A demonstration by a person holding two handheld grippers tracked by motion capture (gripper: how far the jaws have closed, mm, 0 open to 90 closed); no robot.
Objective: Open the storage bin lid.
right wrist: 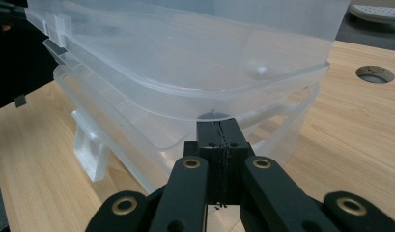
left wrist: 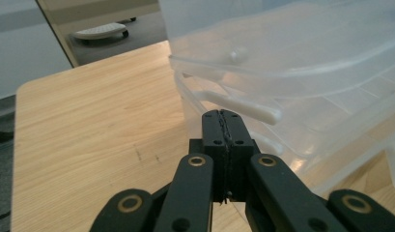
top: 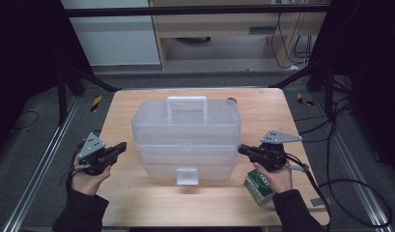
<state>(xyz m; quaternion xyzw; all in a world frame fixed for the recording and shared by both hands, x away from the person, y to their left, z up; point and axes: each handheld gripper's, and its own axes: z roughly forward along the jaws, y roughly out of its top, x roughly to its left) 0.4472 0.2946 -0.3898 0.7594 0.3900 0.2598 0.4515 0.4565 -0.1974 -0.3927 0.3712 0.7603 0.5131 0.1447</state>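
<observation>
While two closed claws flank it, one clear box stands.

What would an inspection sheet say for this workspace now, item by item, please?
Surface: light wooden table, a round cable hole near its far edge.
Job's things: clear plastic tiered storage box at the middle, handle up, front latch facing the person.
Clutter: a green and white carton by the right hand.
Grippers: left hand-held gripper and right hand-held gripper at the box's sides, jaws closed, holding nothing.
Cables: black cables on the floor at right.
Surroundings: grey floor, dark frame, wooden cabinet behind.
</observation>
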